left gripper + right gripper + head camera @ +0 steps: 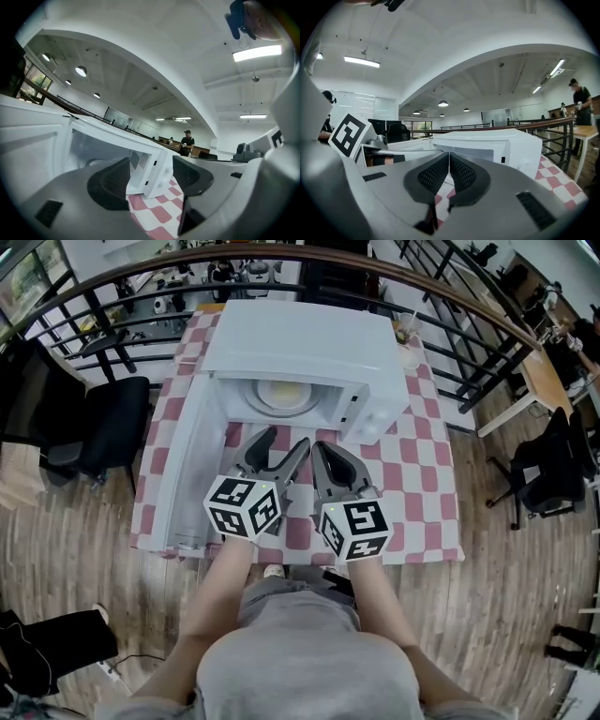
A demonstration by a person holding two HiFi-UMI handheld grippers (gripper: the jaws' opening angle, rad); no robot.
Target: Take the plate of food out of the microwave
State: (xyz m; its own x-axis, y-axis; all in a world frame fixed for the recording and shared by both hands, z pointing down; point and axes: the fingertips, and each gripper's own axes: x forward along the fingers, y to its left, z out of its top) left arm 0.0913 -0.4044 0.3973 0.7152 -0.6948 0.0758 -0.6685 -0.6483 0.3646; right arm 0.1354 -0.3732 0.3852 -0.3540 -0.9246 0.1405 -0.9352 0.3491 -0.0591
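Two grippers are held before the open microwave point(300, 343) with the plate of food point(281, 396) inside, the left gripper point(285, 441) spread empty, the right gripper point(320, 450) closed on nothing.

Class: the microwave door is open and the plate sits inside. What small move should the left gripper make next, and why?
Probably ease the left gripper forward into the microwave toward the plate: its jaws stand apart and empty, the door is swung wide, and the plate sits inside, not yet gripped.
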